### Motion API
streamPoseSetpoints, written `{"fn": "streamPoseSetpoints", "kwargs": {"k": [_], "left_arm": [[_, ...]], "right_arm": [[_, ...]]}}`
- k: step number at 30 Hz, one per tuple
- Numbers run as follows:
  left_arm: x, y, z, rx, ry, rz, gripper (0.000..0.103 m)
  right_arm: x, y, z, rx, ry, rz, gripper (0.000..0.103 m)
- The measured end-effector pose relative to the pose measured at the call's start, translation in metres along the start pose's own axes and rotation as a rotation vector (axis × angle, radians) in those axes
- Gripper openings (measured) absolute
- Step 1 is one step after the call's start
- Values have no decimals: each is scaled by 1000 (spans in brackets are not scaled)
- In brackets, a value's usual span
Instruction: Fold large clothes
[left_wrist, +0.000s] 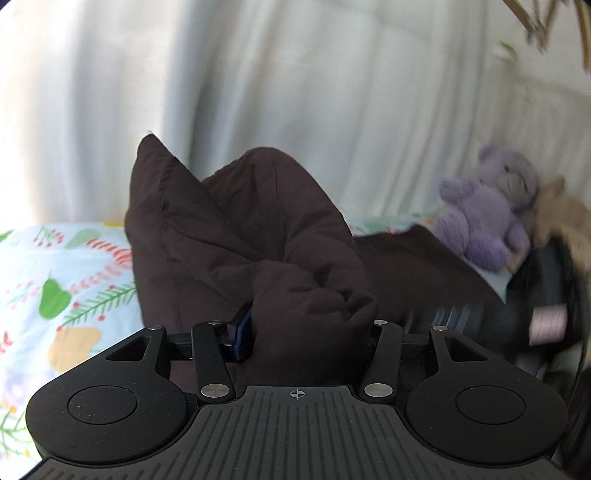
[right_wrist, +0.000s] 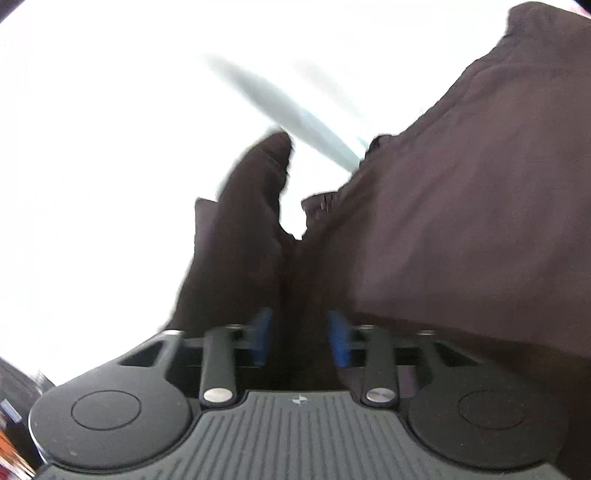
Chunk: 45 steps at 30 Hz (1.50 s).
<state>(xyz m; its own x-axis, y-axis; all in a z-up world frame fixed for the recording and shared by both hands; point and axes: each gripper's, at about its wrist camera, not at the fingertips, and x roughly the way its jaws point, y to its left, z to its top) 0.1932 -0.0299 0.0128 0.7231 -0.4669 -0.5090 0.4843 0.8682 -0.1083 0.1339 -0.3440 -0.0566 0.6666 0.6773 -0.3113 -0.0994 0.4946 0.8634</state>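
Cloth is up in the air here: the big dark brown garment is lifted above the bed, with part of it trailing down near a purple teddy bear. To fold it well, both grippers should stay level, pull the cloth flat between them, then lay it down slowly so no lumps form. The left gripper is squeezed on a thick bunch of the garment. The right gripper has its blue pads a little apart with cloth pressed between them; the picture is blurry, but it looks like a firm hold.
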Motion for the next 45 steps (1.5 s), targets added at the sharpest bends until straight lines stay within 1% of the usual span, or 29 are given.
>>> {"fn": "streamPoseSetpoints", "kwargs": {"k": [1, 2, 3, 4, 5, 7, 11, 12, 14, 15, 16, 18, 21, 23, 24, 25, 26, 28, 29, 32, 34, 35, 36, 38, 39, 40, 41, 43, 45], "left_arm": [[4, -5, -2, 29, 5, -3, 55], [9, -11, -5, 58, 12, -6, 56], [14, -16, -8, 88, 20, -10, 57], [17, -21, -11, 113, 23, -7, 58], [21, -25, -14, 133, 26, -3, 59], [25, -30, -17, 153, 28, -4, 61], [26, -27, -21, 141, 24, -16, 64], [26, -26, -21, 136, 23, -19, 64], [23, -23, -19, 131, 19, -24, 66], [23, -22, -20, 130, 17, -29, 66], [23, -21, -20, 129, 15, -34, 67], [23, -20, -21, 120, 16, -29, 71], [8, -13, -22, 62, 21, -29, 77], [-12, -5, -28, 6, 22, -18, 83], [-22, -1, -34, -13, 26, 1, 86], [-28, 3, -42, -28, 46, 32, 86], [-32, 8, -49, -48, 89, 63, 86], [-30, 17, -63, -113, 177, 64, 85], [-27, 20, -67, -147, 198, 62, 84], [-18, 20, -67, -158, 169, 107, 86], [-5, 20, -69, -188, 196, 150, 86], [0, 22, -71, -211, 213, 156, 86], [3, 26, -74, -246, 220, 150, 87], [7, 37, -81, -365, 231, 115, 87], [5, 43, -83, -419, 218, 103, 85], [4, 46, -83, -448, 221, 94, 84], [0, 45, -86, -468, 222, 90, 82], [-3, 43, -87, -501, 224, 76, 80], [-1, 40, -88, -494, 220, 97, 82]], "right_arm": [[-3, 1, 7, 18, 7, 23, 67], [-3, 4, 13, 22, 17, 34, 72], [-2, 7, 19, 22, 31, 58, 81], [2, 11, 22, 24, 51, 81, 87], [7, 13, 26, 29, 70, 96, 87], [22, 22, 32, 19, 110, 88, 88], [57, 54, 30, -158, 191, -37, 87], [64, 62, 29, -205, 207, -62, 85], [76, 76, 26, -296, 245, -127, 71], [82, 82, 23, -334, 258, -161, 51], [86, 86, 22, -370, 264, -189, 37], [89, 92, 20, -446, 270, -227, 32], [80, 104, 10, -590, 258, -259, 31], [83, 107, 8, -637, 255, -270, 31], [84, 108, 10, -642, 256, -270, 31], [83, 108, 9, -644, 257, -269, 31], [81, 108, 12, -651, 257, -267, 31], [85, 111, 11, -693, 250, -267, 32], [87, 112, 10, -714, 241, -269, 32], [78, 120, 4, -743, 227, -264, 34], [81, 117, 5, -759, 226, -260, 34], [82, 115, 6, -756, 225, -259, 35], [82, 113, 8, -733, 230, -252, 36], [85, 107, 16, -663, 248, -238, 36], [88, 101, 19, -621, 254, -235, 34], [88, 99, 21, -573, 261, -225, 32], [88, 100, 22, -566, 260, -222, 31], [85, 113, 16, -655, 248, -234, 26], [81, 128, 7, -753, 218, -244, 22]]}}
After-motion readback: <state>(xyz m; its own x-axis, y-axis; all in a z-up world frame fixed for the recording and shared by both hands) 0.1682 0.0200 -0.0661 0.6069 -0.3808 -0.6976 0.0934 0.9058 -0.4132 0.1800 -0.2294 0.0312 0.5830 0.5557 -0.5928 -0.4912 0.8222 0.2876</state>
